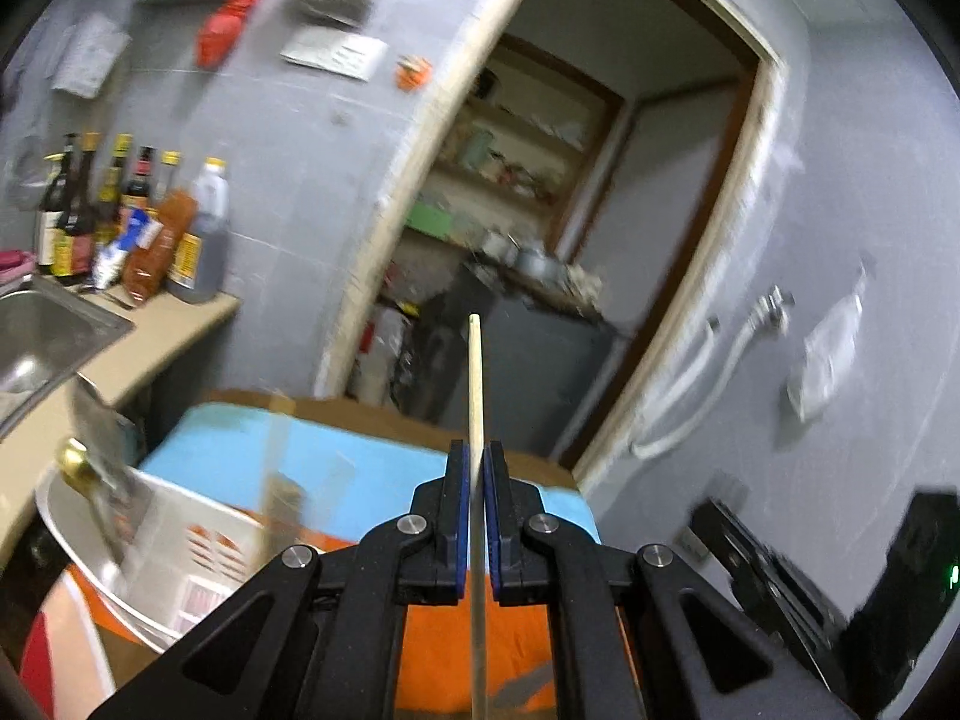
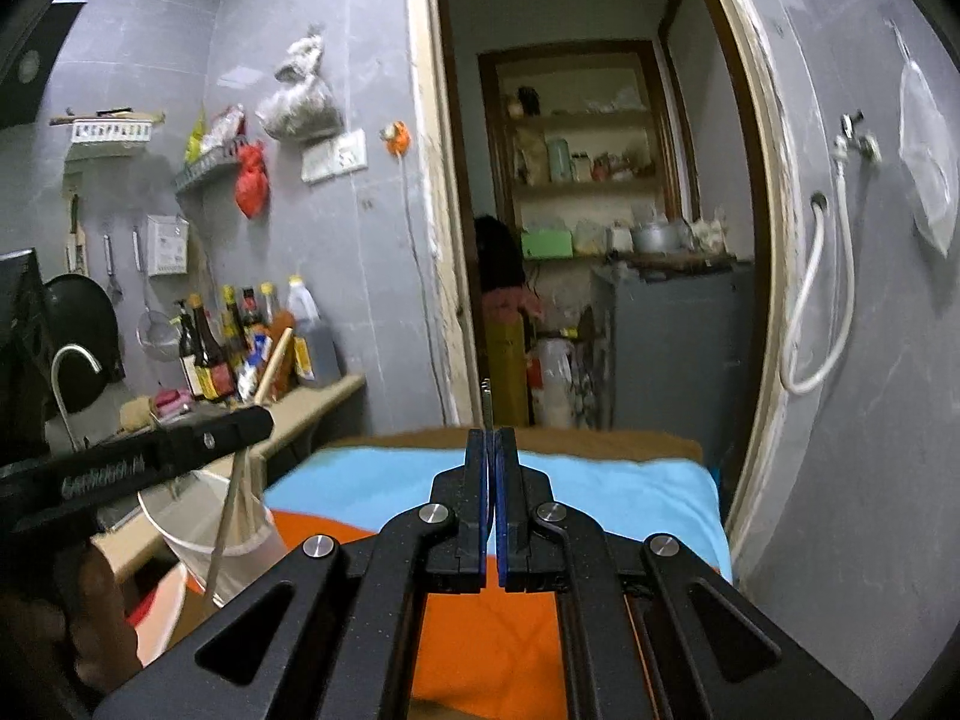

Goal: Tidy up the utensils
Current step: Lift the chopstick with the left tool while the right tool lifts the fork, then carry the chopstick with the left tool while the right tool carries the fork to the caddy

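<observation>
My left gripper (image 1: 477, 450) is shut on a pale wooden chopstick (image 1: 475, 372) that runs straight up between the blue pads (image 1: 457, 480) and out below them. In the right wrist view that same gripper (image 2: 258, 420) sits at the left, with the chopstick (image 2: 273, 366) slanting through it over a white basket (image 2: 198, 528). My right gripper (image 2: 492, 435) is shut on a thin grey stick (image 2: 487, 399); only its short tip shows above the pads. The white basket (image 1: 180, 546) holds blurred utensils at the lower left. Both grippers hang above the blue and orange cloth (image 2: 600, 480).
Sauce bottles (image 1: 138, 228) stand on the beige counter (image 1: 150, 336) beside a steel sink (image 1: 42, 330). An open doorway (image 2: 600, 210) with shelves and a grey fridge (image 2: 672, 348) lies ahead. A white hose (image 2: 816, 312) hangs on the right wall. A hand (image 2: 90, 618) holds the left tool.
</observation>
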